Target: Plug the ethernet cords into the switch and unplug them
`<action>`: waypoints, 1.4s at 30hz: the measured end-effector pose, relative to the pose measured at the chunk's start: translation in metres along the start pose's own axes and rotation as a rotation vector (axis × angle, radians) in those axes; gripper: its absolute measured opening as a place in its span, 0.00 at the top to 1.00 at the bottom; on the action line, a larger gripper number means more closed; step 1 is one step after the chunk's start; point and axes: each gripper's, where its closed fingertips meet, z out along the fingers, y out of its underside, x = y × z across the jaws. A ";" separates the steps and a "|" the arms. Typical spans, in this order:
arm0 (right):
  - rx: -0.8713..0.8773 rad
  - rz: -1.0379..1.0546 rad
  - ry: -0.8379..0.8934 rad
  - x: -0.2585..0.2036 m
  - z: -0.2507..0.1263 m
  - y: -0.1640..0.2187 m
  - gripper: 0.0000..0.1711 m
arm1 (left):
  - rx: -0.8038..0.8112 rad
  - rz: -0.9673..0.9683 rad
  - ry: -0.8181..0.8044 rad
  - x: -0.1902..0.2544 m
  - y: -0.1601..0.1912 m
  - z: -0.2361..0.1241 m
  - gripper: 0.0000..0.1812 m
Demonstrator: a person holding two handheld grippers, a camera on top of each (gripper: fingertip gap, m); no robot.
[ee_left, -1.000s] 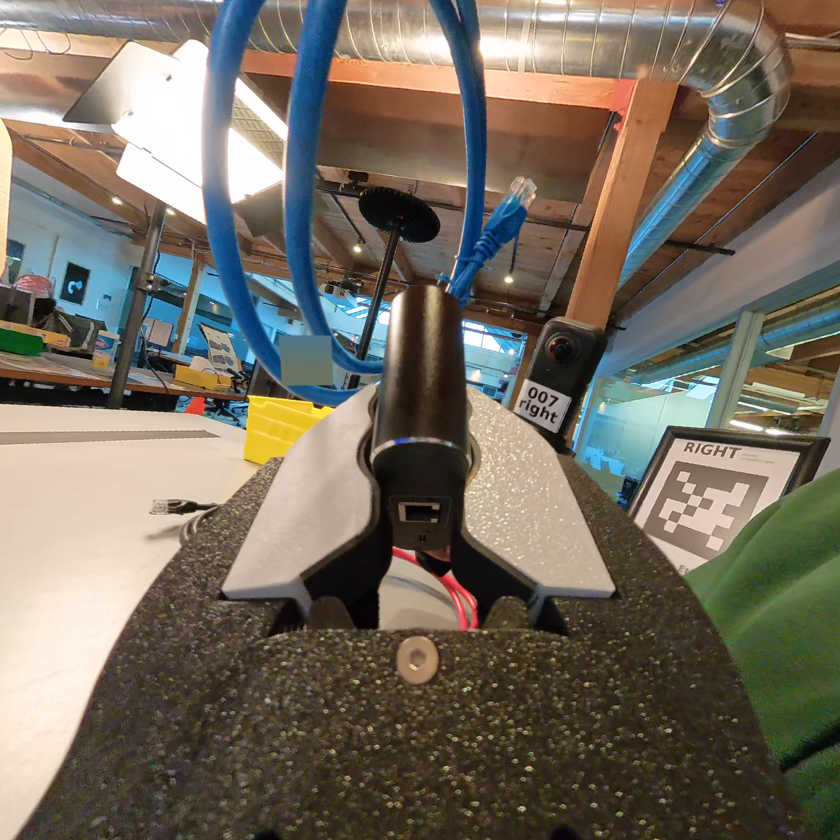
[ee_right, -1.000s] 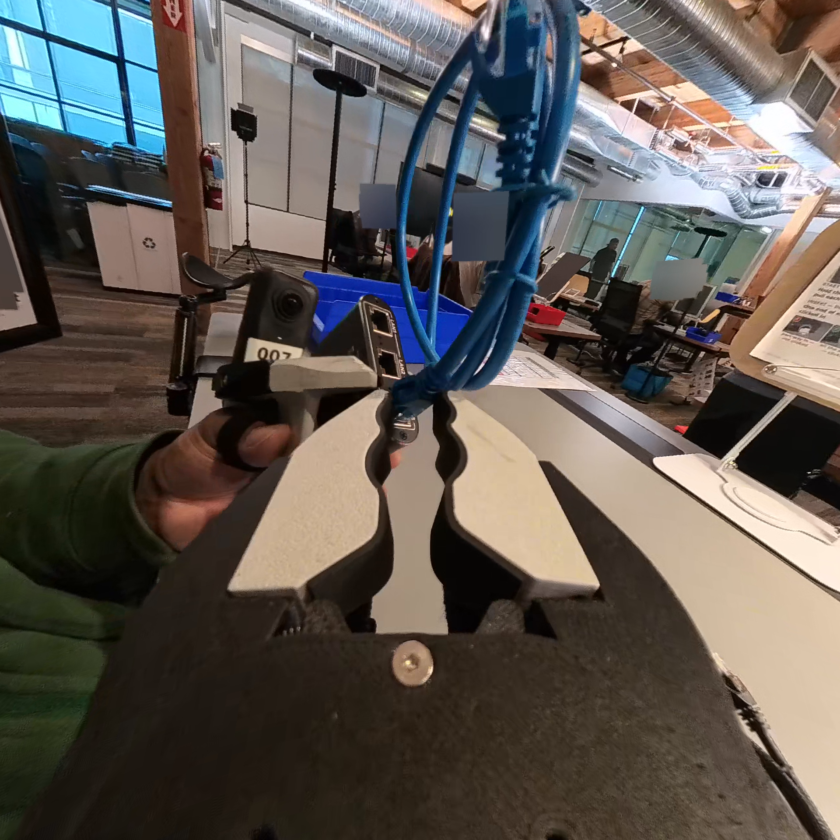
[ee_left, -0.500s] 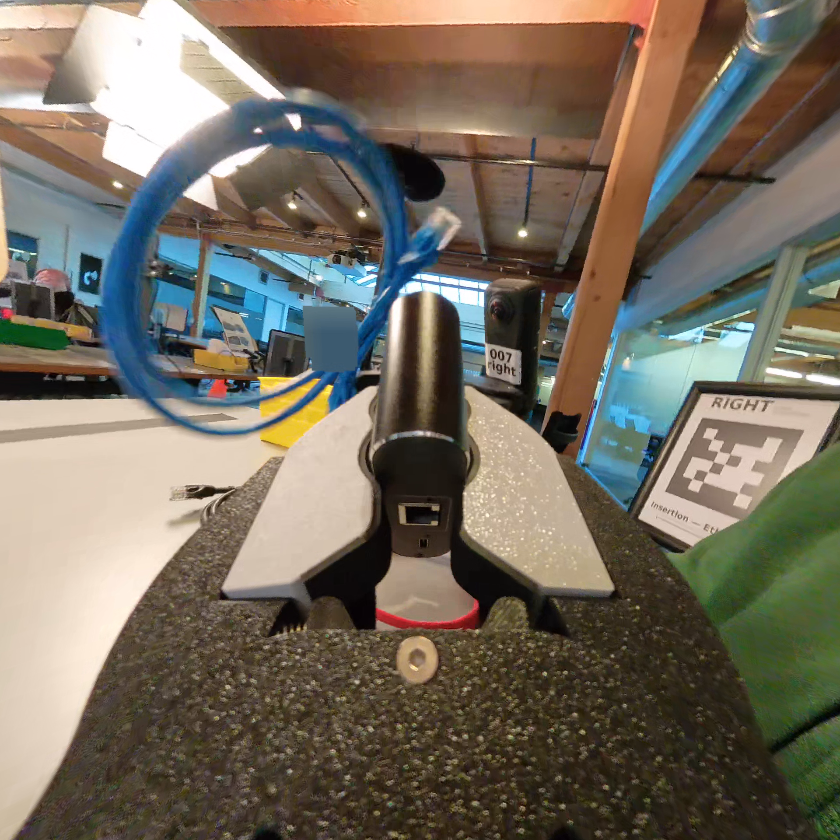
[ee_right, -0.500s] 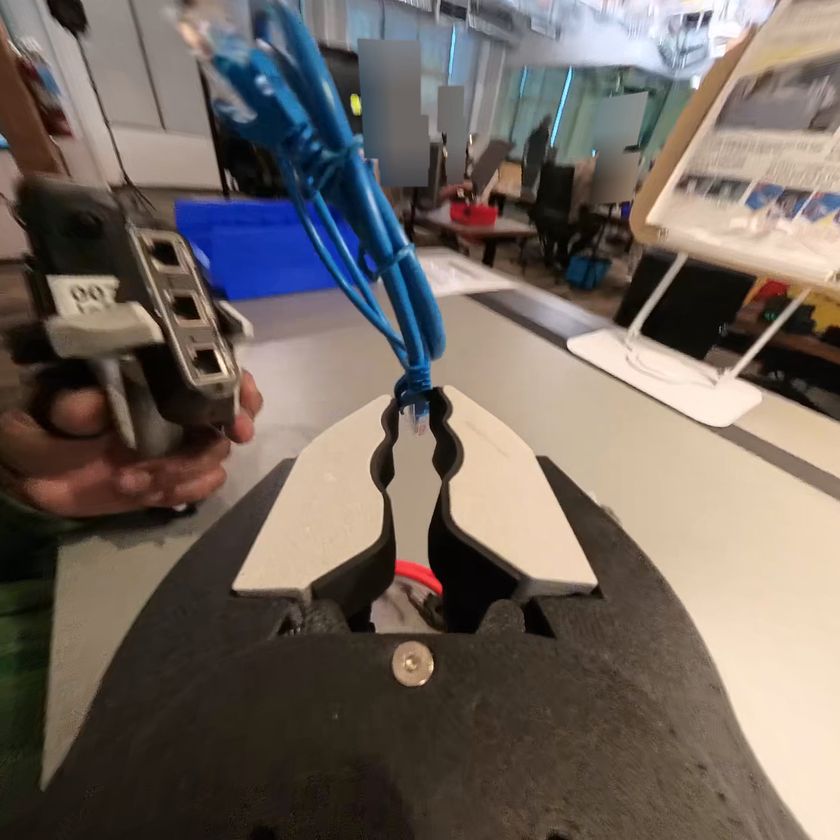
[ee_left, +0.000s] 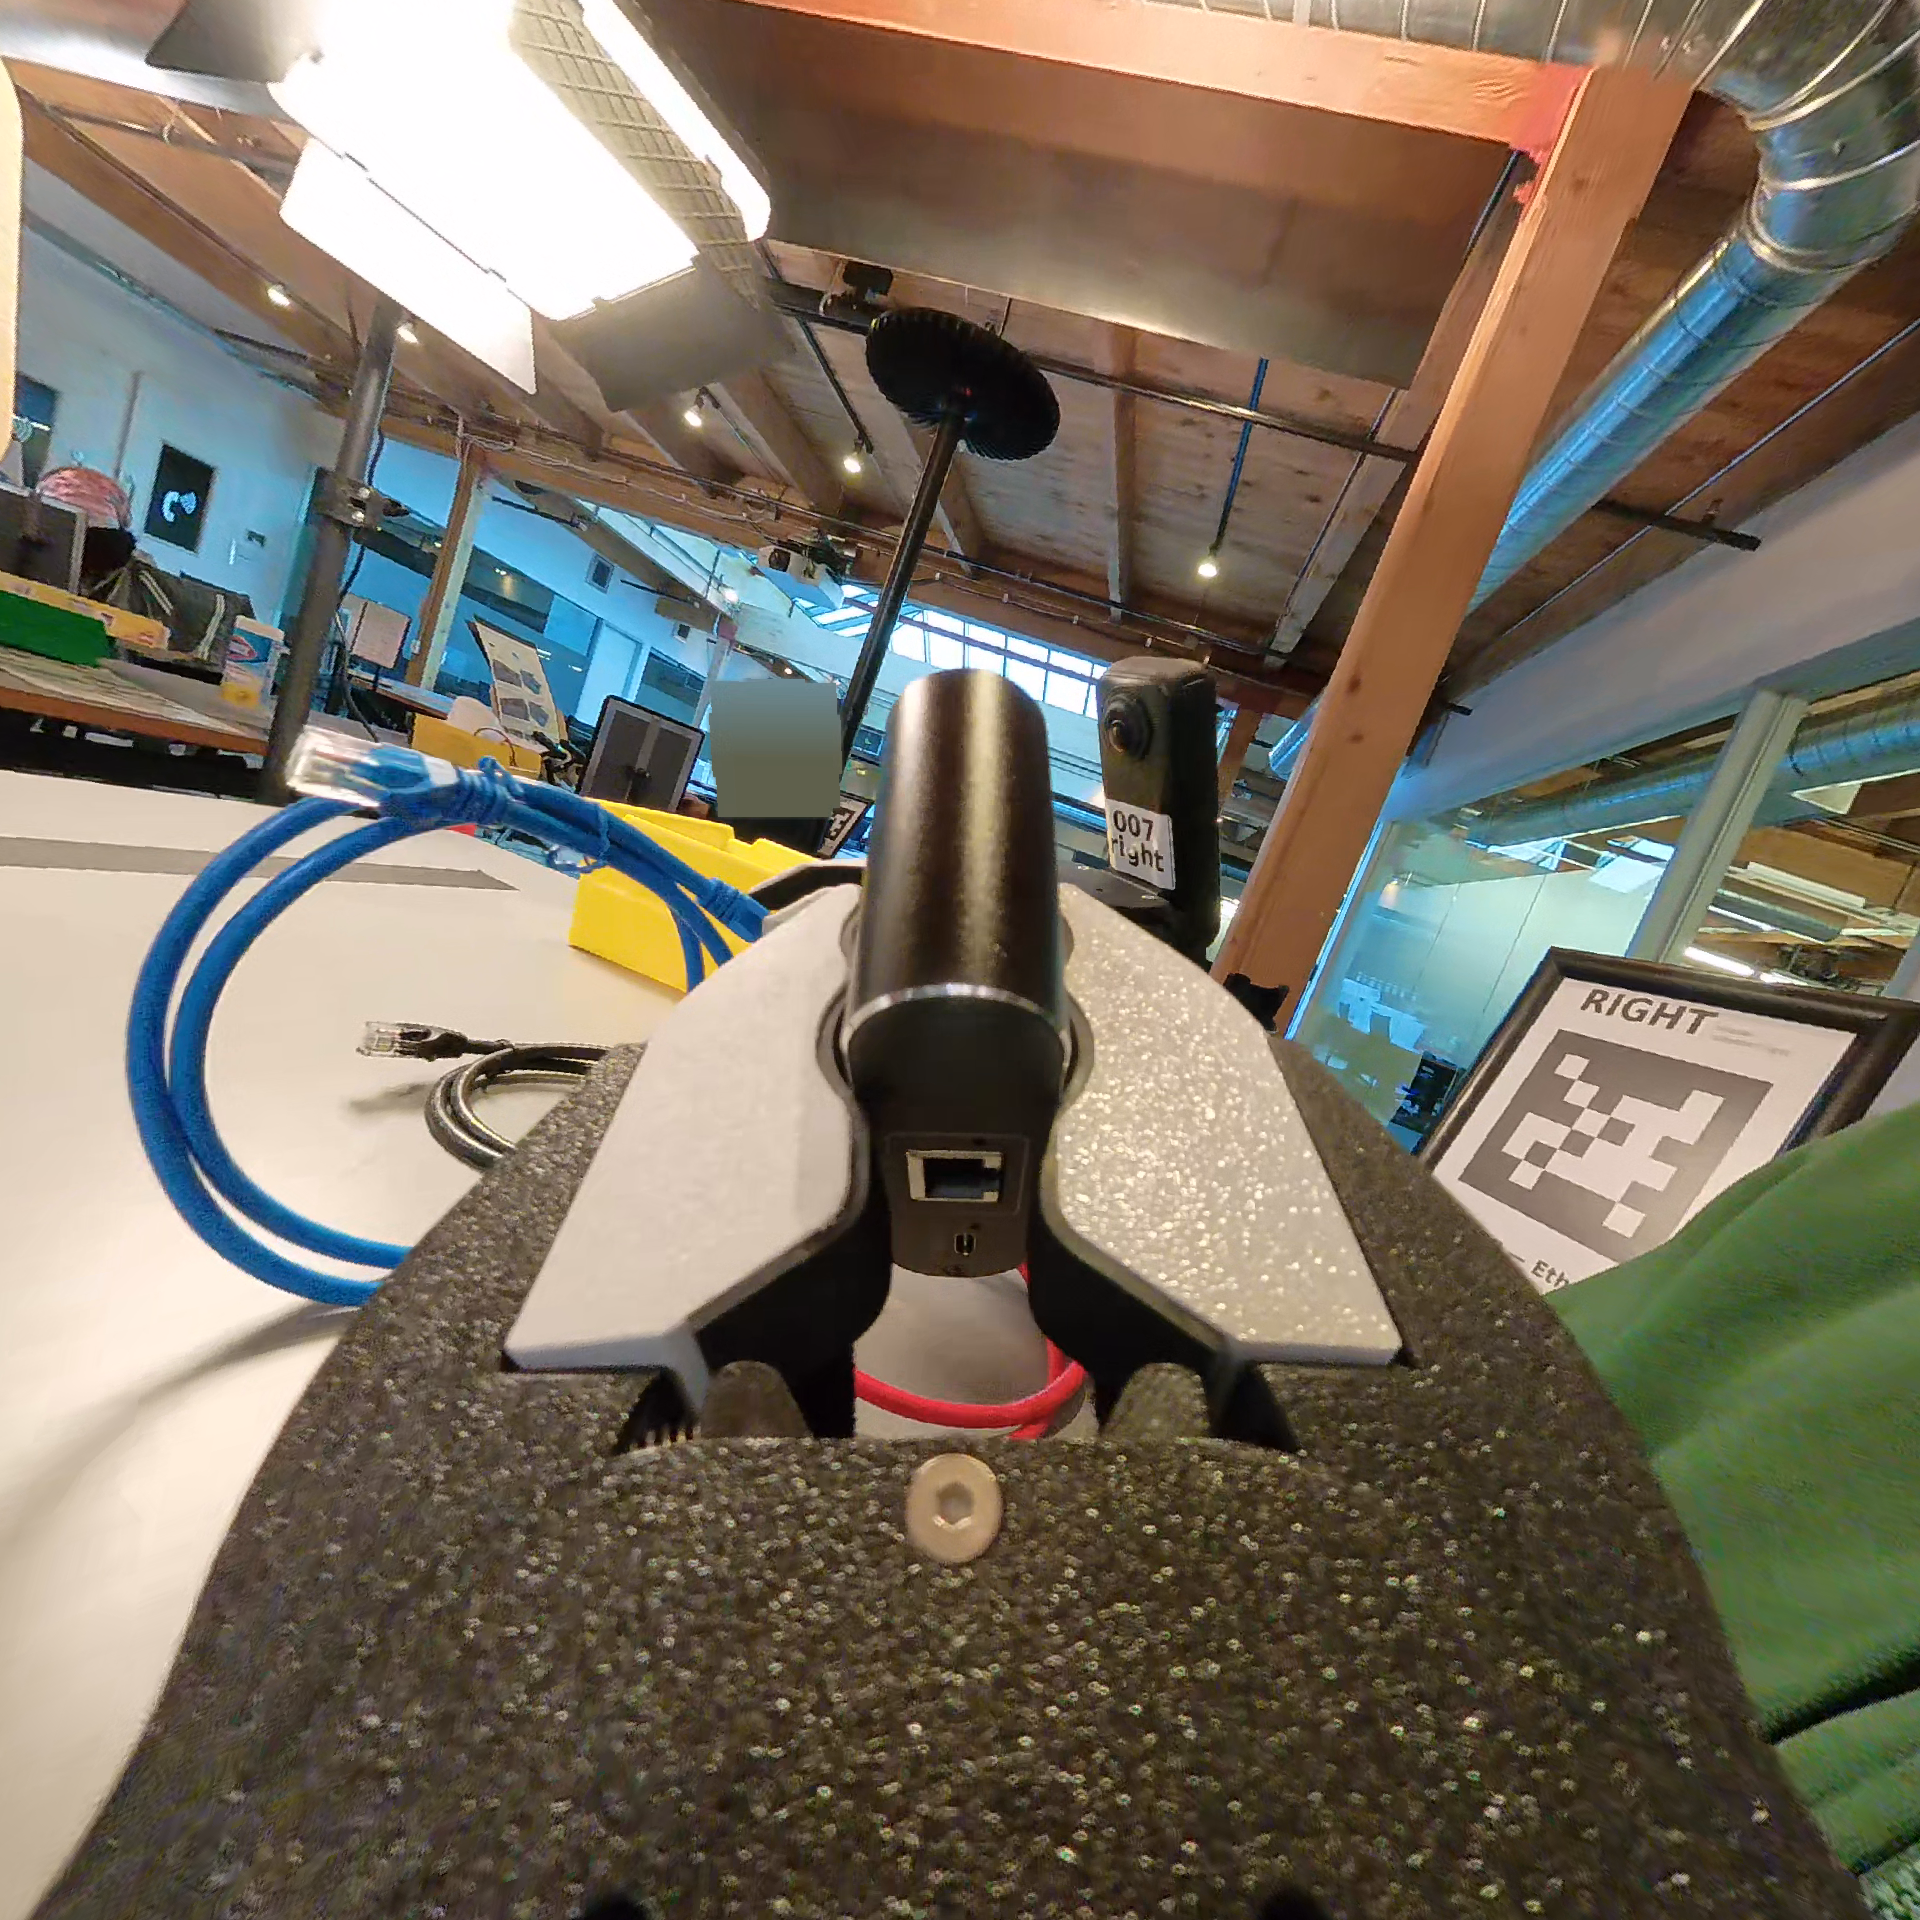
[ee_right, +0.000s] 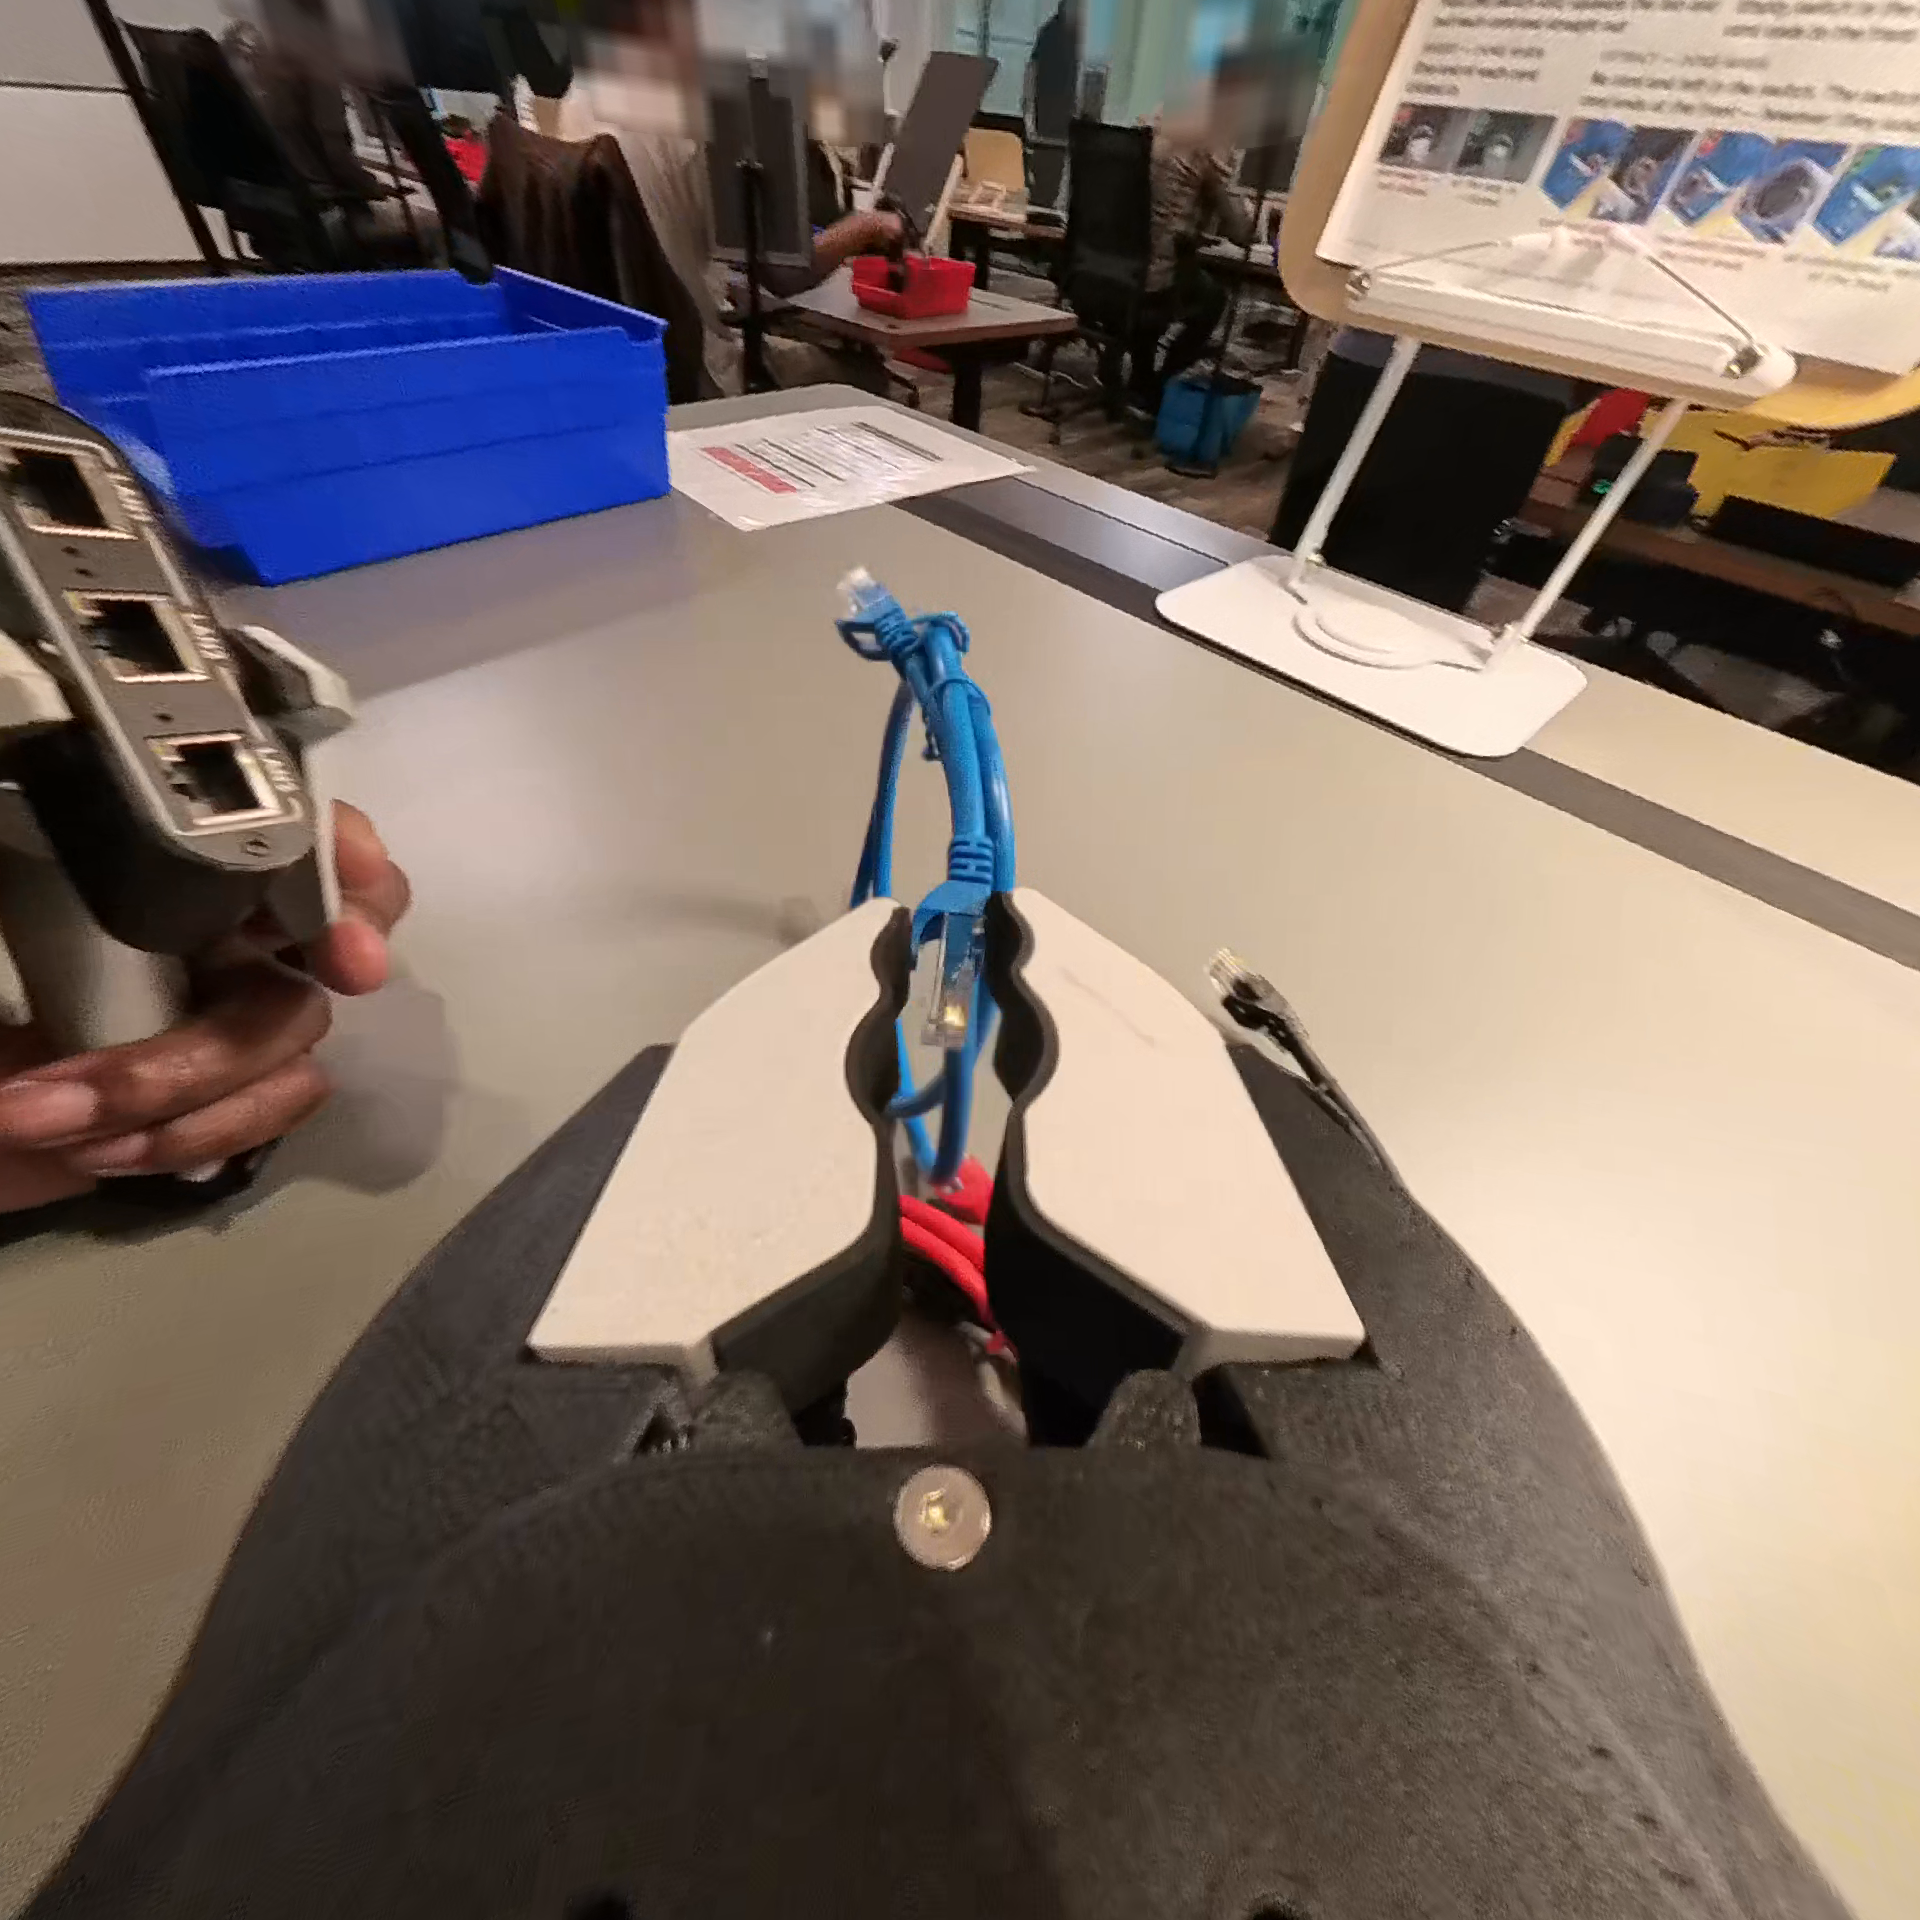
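My left gripper is shut on the black switch and holds it upright above the table, one port facing the camera. In the right wrist view the switch shows at the left with three empty ports, a hand around the left gripper. My right gripper is shut on the plug end of the blue ethernet cord. The cord's coil droops onto the grey table, its free plug pointing away. A black cord lies on the table, its plug beside my right finger.
A red cord lies under my right gripper. A blue bin and a printed sheet sit at the far table edge, a white document stand at right. A yellow bin and a framed marker sign stand nearby. The left gripper's tips are roughly 12 cm from the right gripper's.
My right gripper has swung down and away from the switch with the blue cord; the coil went from hanging high in the air to resting on the table. The left gripper keeps the switch.
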 end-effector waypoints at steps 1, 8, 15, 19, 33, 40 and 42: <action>-0.015 -0.002 0.019 0.005 -0.001 0.003 0.92 | -0.001 -0.004 -0.003 -0.001 0.000 0.000 0.84; -0.053 0.024 0.153 0.041 -0.012 0.012 0.94 | -0.002 -0.020 -0.019 -0.005 0.001 0.000 0.84; -0.184 -0.038 0.179 0.052 -0.011 0.035 0.85 | 0.007 -0.043 -0.024 -0.007 0.000 -0.001 0.84; -0.310 -0.121 0.245 0.068 -0.006 0.051 0.84 | -0.005 -0.060 -0.031 -0.010 0.001 0.000 0.84; -0.801 -0.092 0.068 0.120 0.048 0.103 0.65 | -0.025 -0.066 -0.040 -0.012 0.004 0.003 0.84; -0.839 -0.040 0.050 0.122 0.032 0.120 0.77 | -0.010 -0.063 -0.028 -0.009 0.003 0.001 0.84; -0.833 -0.033 0.034 0.122 0.029 0.121 0.78 | -0.002 -0.060 -0.028 -0.009 0.002 0.000 0.84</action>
